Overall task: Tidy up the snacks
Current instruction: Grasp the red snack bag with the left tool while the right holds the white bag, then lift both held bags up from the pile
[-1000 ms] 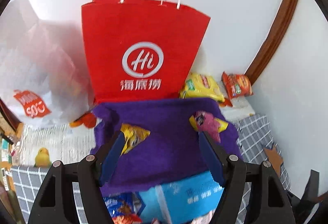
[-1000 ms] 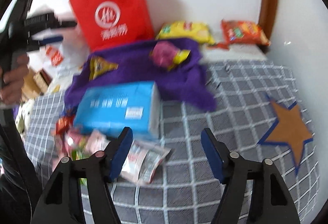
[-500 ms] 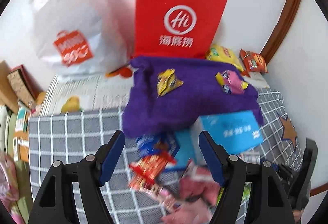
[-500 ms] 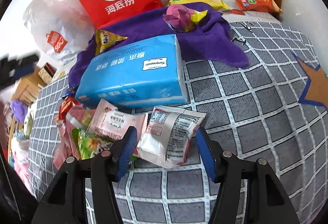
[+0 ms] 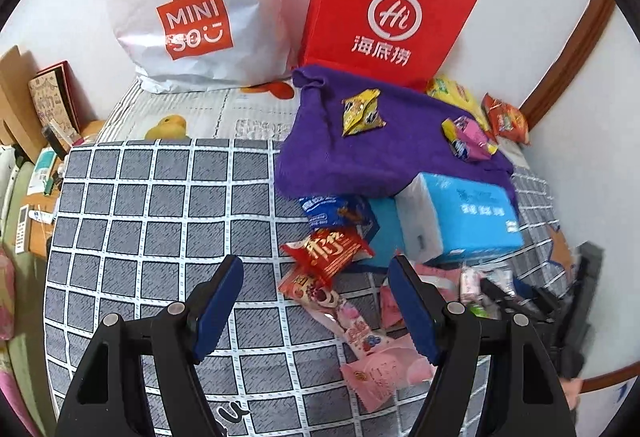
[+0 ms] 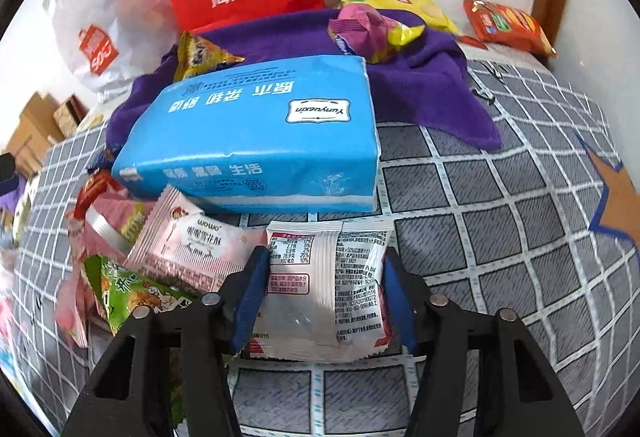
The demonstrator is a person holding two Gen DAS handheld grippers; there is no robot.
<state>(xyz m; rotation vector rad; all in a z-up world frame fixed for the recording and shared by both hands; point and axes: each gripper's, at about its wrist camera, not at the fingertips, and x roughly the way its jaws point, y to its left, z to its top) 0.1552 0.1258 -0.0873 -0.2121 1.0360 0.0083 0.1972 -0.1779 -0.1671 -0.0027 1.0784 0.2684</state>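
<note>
A white snack packet [image 6: 328,289] lies printed side up on the grey checked bedcover [image 6: 500,237]. My right gripper [image 6: 325,253] straddles it with its jaws closing; the blue pads flank its two side edges and the packet is still flat. Left of it lie a pink packet [image 6: 188,245] and a green packet [image 6: 132,293]. My left gripper [image 5: 314,263] hangs open over the cover, nothing held, with a red packet [image 5: 328,249] and a long pink packet [image 5: 360,329] below its fingers.
A blue tissue pack [image 6: 260,141] sits just behind the packets. A purple cloth [image 5: 380,157] carries a yellow snack [image 5: 360,113] and a pink-yellow snack [image 5: 468,137]. A red paper bag [image 5: 388,13] and a white plastic bag [image 5: 192,9] stand against the wall.
My left gripper pulled back from the red bag, leftward and down, over the snack pile. My right gripper sank onto the white packet and its jaws narrowed around it.
</note>
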